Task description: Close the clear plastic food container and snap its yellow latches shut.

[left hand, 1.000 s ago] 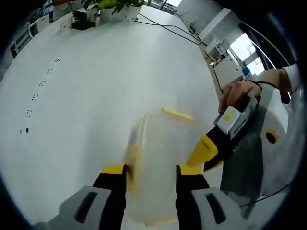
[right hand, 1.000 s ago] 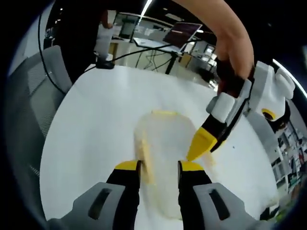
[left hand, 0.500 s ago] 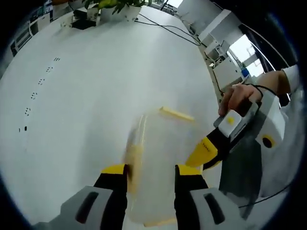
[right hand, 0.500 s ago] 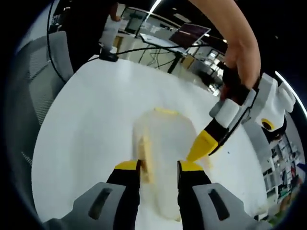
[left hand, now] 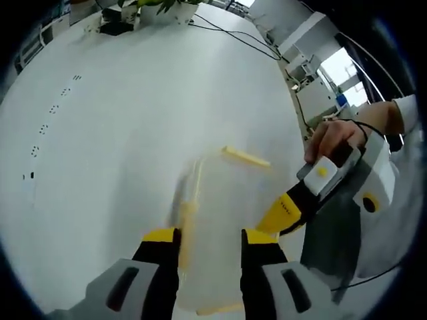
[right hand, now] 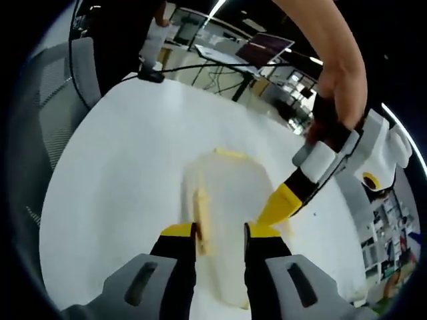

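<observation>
Left tongs (left hand: 203, 241) and right tongs (right hand: 220, 232), both narrowly parted, straddled the clear container (right hand: 227, 200) at lower centre, its long axis running up-frame, yellow latch (right hand: 200, 213) beside each.

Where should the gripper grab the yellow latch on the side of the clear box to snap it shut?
Probably at the long yellow latch along the side of the clear box, coming from outside that wall. It is a thin strip along the edge, so pinching across its narrow width and pressing toward the wall looks best. The right gripper already has its jaws around that end.
</observation>
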